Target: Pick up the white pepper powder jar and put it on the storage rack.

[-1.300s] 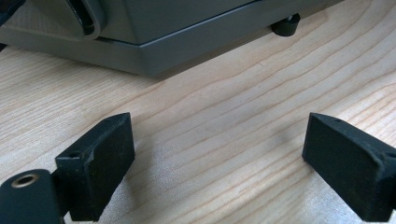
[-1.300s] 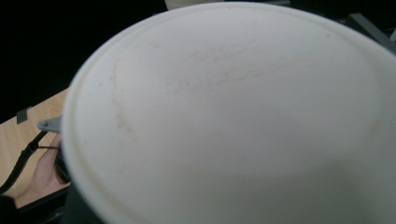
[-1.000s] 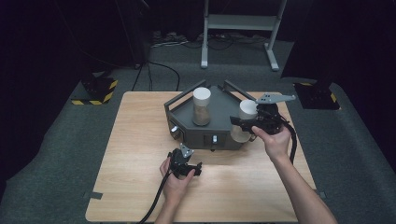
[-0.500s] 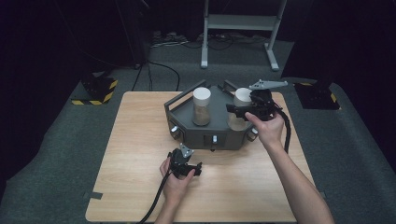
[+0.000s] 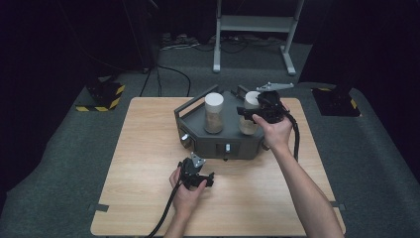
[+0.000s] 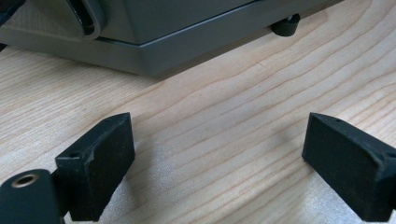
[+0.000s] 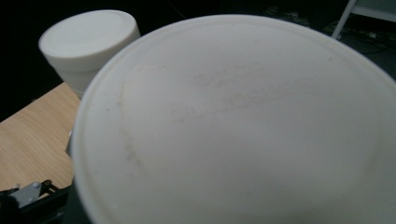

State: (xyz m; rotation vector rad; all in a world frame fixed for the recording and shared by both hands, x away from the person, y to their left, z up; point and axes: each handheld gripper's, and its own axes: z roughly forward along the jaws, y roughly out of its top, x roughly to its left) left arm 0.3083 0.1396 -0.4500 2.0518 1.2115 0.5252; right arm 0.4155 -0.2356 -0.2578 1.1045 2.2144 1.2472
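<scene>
A dark grey angular device with a handle stands on the wooden table. A clear jar with a white lid, part filled with tan stuff, stands upright in the device's left side. My right gripper is shut on a second white-lidded jar, held upright at the device's right side. In the right gripper view that jar's lid is very close, and the other jar's lid shows behind it. My left gripper rests on the table in front of the device, open, with nothing between its fingers.
The device's lower edge and a black foot lie just beyond the left gripper. Bare wood lies between them. A white metal stand and cables sit on the floor behind the table.
My right gripper has carried its jar from beside the device's right edge to the left and farther away, over the device's right side. The left hand has kept still.
</scene>
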